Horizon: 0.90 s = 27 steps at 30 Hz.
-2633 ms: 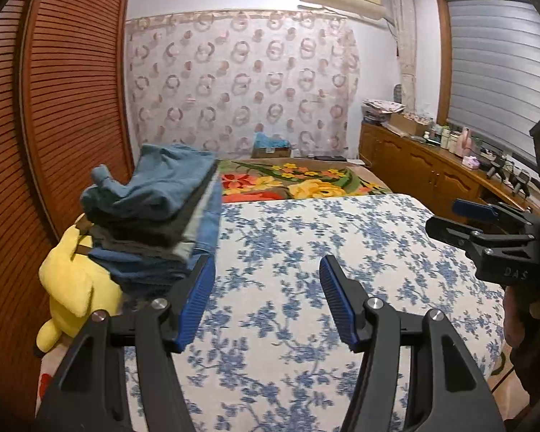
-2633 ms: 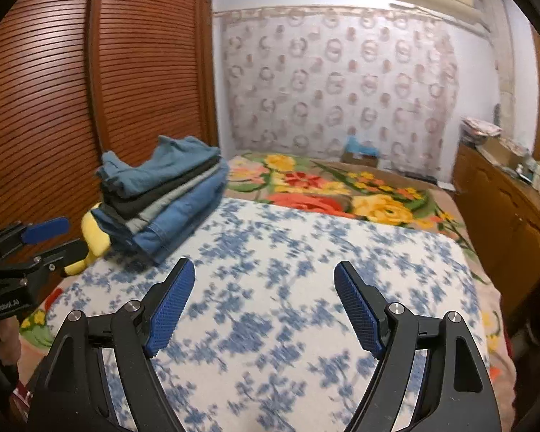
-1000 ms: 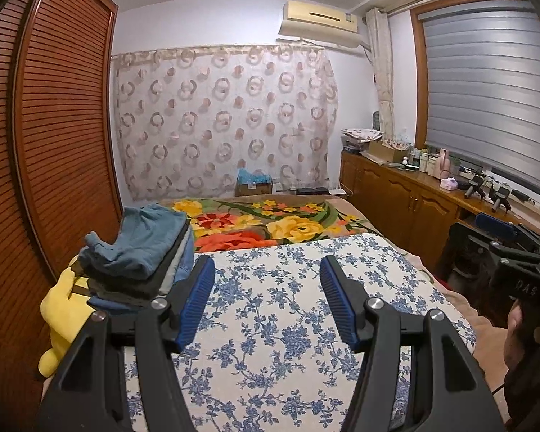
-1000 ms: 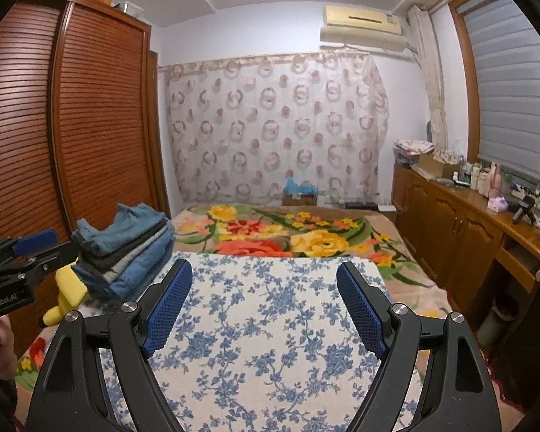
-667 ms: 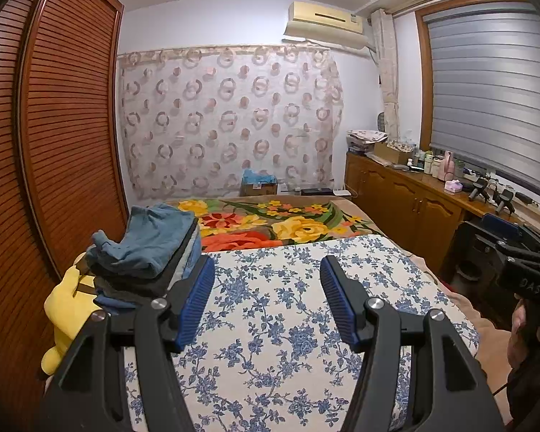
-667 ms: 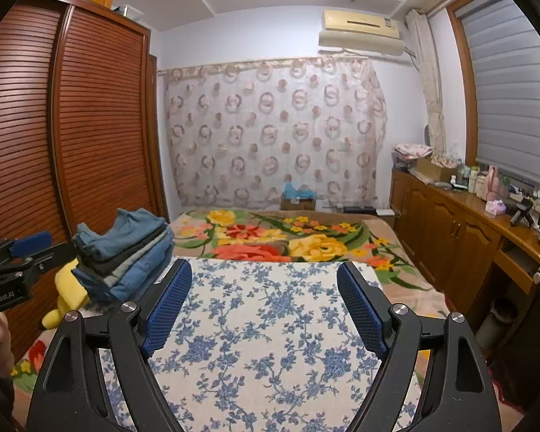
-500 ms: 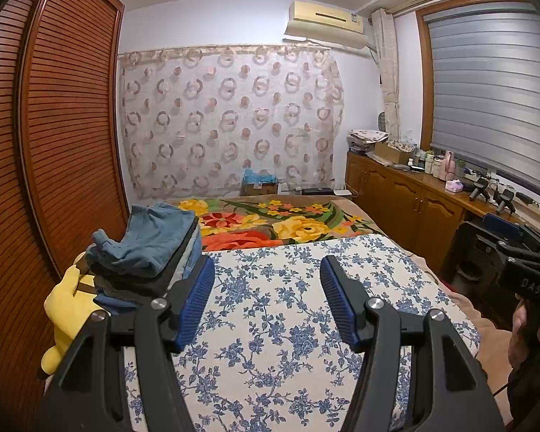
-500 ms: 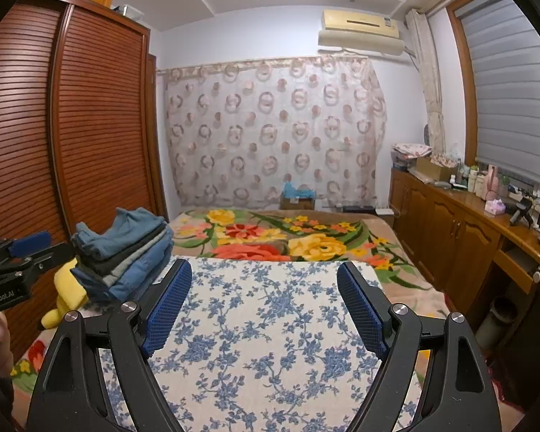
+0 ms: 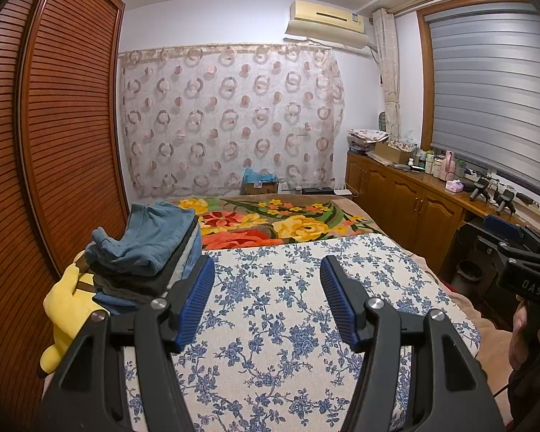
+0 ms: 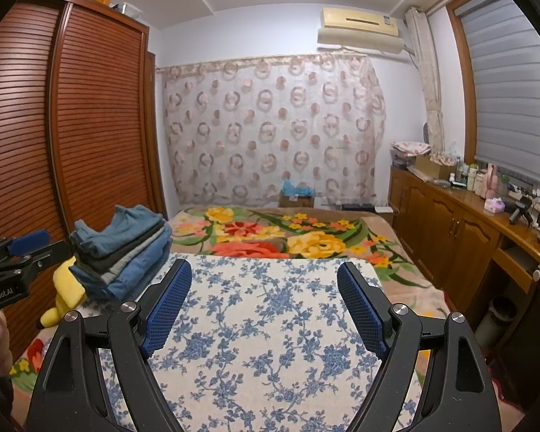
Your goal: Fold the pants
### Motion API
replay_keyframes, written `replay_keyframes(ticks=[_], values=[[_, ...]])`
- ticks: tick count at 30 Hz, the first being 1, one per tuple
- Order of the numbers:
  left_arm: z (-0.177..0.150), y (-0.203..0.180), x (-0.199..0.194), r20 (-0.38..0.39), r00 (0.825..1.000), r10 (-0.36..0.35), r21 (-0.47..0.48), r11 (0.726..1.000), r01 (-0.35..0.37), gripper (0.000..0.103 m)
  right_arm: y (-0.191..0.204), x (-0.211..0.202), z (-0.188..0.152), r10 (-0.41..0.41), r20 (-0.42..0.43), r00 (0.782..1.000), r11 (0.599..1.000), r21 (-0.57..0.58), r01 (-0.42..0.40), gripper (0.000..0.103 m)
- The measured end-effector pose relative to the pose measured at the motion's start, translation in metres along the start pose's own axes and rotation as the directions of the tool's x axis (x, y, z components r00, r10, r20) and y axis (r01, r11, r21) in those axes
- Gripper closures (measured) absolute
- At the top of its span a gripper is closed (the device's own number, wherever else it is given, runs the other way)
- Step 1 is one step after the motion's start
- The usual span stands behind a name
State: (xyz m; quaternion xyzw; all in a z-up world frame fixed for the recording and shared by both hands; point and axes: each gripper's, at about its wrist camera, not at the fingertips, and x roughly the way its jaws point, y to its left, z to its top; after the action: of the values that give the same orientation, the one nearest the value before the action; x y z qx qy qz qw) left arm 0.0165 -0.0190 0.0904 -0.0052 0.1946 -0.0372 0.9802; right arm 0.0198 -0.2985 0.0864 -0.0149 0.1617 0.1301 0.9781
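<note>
A stack of folded pants (image 9: 151, 248), blue and grey, sits at the left edge of the bed; it also shows in the right wrist view (image 10: 126, 252). My left gripper (image 9: 266, 288) is open and empty, held above the blue-flowered sheet (image 9: 288, 324), to the right of the stack. My right gripper (image 10: 264, 295) is open and empty above the same sheet (image 10: 270, 324). Each gripper shows at the edge of the other's view: the right one (image 9: 514, 252), the left one (image 10: 14, 255).
A yellow plush toy (image 9: 68, 306) lies under and beside the stack. A bright floral blanket (image 9: 270, 223) covers the far bed. A slatted wardrobe (image 9: 54, 144) stands left. A wooden cabinet (image 9: 414, 205) with bottles runs along the right. A bin (image 10: 500, 316) stands by it.
Both grippers have pulled back and risen from the bed since 2.6 s ago, so the stack looks farther off. In the last half second nothing has visibly moved.
</note>
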Motion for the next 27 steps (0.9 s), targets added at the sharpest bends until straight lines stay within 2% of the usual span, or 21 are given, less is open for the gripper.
replay_keyframes(ticks=[27], values=[[0.0003,0.0012,0.0005,-0.001,1.000,-0.002,-0.003,1.000,0.002,0.042,-0.0015,-0.0002,-0.0016,0.000,0.000,1.000,1.000,0.002,0.000,0.018]])
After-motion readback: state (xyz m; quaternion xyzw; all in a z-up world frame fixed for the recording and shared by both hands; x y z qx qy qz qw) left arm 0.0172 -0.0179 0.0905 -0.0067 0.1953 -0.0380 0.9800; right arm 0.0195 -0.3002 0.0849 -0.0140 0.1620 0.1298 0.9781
